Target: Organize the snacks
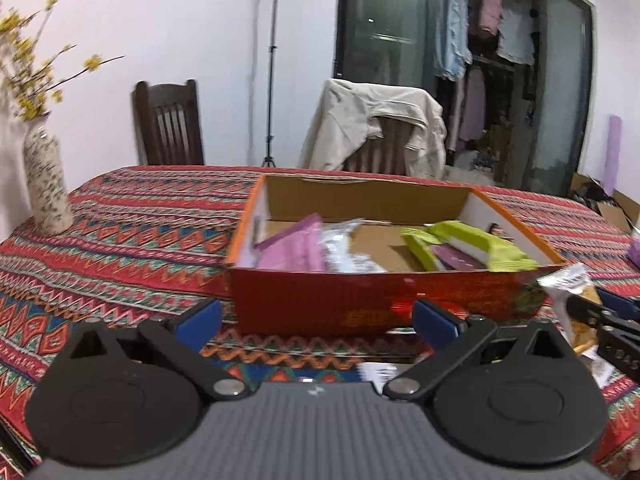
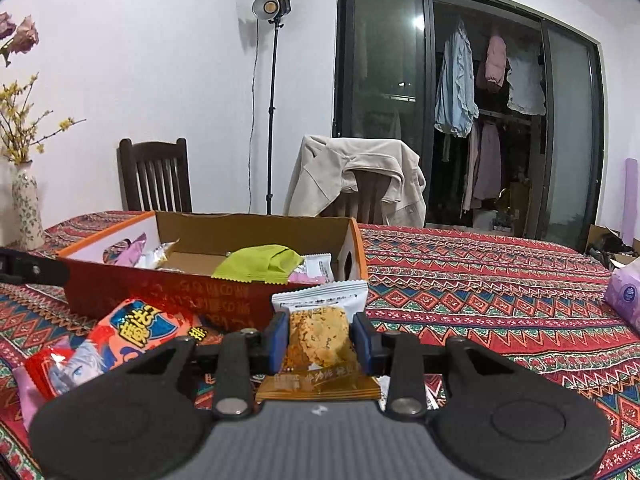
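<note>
Several snacks are already in the cardboard box [image 1: 384, 304], middle of the left wrist view: pink packets [image 1: 294, 250] on its left side, green packets [image 1: 476, 248] on its right. The right gripper [image 2: 320, 340] has its fingers clamped narrow on a biscuit packet [image 2: 320, 336], white top, see-through middle, held in front of the box's near wall and not yet over the rim. The left gripper [image 1: 316, 318] is spread wide with nothing between its blue pads [image 1: 434, 318], low before the box. Still loose on the patterned tablecloth [image 2: 480, 280]: a red snack bag [image 2: 120, 340] at lower left of the right wrist view, with more wrappers beside it. I'd call it partway done; this biscuit goes in, then the stragglers.
</note>
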A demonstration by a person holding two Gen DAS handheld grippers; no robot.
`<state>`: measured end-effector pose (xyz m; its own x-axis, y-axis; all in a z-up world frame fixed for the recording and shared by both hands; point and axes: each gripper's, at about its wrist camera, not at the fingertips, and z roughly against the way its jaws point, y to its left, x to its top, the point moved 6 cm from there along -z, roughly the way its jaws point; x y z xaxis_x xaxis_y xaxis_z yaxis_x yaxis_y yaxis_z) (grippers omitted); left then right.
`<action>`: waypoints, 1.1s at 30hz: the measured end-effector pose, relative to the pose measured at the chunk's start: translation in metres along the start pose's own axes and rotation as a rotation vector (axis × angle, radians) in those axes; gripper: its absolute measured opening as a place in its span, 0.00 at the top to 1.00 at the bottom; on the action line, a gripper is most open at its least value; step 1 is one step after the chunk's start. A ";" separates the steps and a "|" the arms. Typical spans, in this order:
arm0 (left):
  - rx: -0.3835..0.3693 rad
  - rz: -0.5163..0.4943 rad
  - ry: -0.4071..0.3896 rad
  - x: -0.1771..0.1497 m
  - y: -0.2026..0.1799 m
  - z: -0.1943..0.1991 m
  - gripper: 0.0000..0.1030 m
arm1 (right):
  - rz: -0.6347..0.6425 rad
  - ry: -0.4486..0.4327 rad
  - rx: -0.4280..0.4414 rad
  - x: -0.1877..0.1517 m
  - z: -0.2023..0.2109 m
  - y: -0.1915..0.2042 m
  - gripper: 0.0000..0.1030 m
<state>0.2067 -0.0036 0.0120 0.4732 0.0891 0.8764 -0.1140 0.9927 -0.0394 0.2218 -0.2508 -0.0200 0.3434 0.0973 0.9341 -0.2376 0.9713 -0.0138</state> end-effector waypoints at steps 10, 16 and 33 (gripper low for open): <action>-0.029 -0.079 0.058 -0.008 -0.060 -0.006 0.00 | -0.036 0.000 0.026 0.000 0.005 -0.004 0.67; -0.012 -0.095 0.098 -0.023 -0.082 -0.014 0.00 | -0.068 0.011 0.029 -0.001 0.004 -0.006 0.67; 0.118 -0.064 0.129 -0.048 -0.094 -0.030 0.00 | -0.094 0.027 0.032 -0.003 0.003 -0.007 0.67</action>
<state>0.2204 -0.0991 -0.0409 0.5902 0.0436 0.8061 -0.1779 0.9810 0.0772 0.2194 -0.2587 -0.0211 0.3893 0.0123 0.9210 -0.2317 0.9691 0.0850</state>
